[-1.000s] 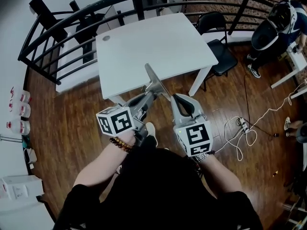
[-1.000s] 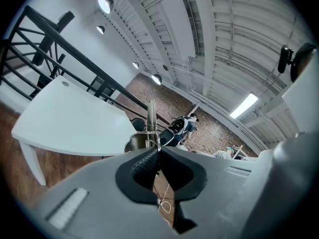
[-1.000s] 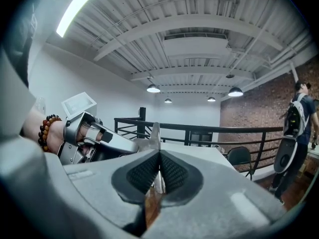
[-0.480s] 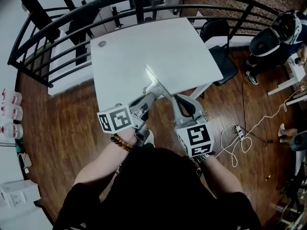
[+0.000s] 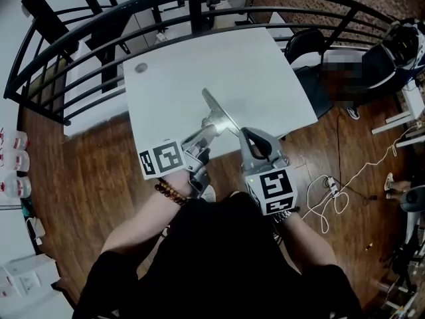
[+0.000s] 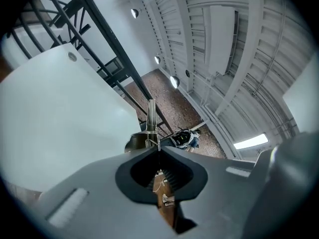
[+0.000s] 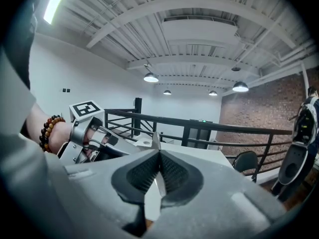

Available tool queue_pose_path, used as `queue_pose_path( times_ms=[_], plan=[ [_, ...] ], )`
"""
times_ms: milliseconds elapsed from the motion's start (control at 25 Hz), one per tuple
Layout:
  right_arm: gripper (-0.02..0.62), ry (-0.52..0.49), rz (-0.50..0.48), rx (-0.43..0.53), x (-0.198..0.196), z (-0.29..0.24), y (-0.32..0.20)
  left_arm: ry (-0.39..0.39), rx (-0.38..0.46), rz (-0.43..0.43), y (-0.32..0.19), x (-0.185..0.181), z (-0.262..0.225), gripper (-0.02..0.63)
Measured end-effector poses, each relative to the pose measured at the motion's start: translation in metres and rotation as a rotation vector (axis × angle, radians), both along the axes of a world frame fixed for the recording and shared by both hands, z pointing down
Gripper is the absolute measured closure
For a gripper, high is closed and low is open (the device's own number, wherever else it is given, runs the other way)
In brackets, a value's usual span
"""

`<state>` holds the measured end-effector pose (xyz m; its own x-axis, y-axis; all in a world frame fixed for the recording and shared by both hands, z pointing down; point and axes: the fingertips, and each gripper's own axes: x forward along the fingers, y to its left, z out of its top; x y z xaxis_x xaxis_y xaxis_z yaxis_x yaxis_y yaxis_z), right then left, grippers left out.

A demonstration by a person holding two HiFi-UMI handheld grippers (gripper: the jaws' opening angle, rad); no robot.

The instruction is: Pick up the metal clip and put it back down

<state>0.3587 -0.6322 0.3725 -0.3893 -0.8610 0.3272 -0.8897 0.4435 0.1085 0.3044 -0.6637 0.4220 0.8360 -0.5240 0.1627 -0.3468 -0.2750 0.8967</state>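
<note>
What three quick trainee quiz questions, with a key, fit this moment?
1. True or false: the metal clip lies untouched on the white table.
2. Which grips the clip: A left only, B right only, C both?
3. What stands beyond the table's far edge?
Key: 1 false. 2 C: the left hand-held gripper and right hand-held gripper are both shut on it. 3 a black railing.

The white table's point(image 5: 259, 65) top is left open toward its far and left edges, hemmed beyond them by a black railing point(image 5: 133, 16), while a black chair point(image 5: 311, 85) is tucked at the right edge and the near edge is occupied by the metal clip point(image 5: 218, 110).
</note>
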Motion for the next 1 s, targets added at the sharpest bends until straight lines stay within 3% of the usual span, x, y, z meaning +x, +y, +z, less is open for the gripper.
queue_pose_path(
  times_ms=[440,1000],
  plan=[
    [0.603,-0.017,-0.060,-0.059,0.012,0.024,-0.067,0.015,-0.123,-0.073,-0.068,0.012,0.038,0.583],
    [0.603,-0.035,-0.153,-0.175,0.048,0.063,-0.166,0.025,-0.313,-0.237,-0.169,0.037,0.112,0.583]
  ],
)
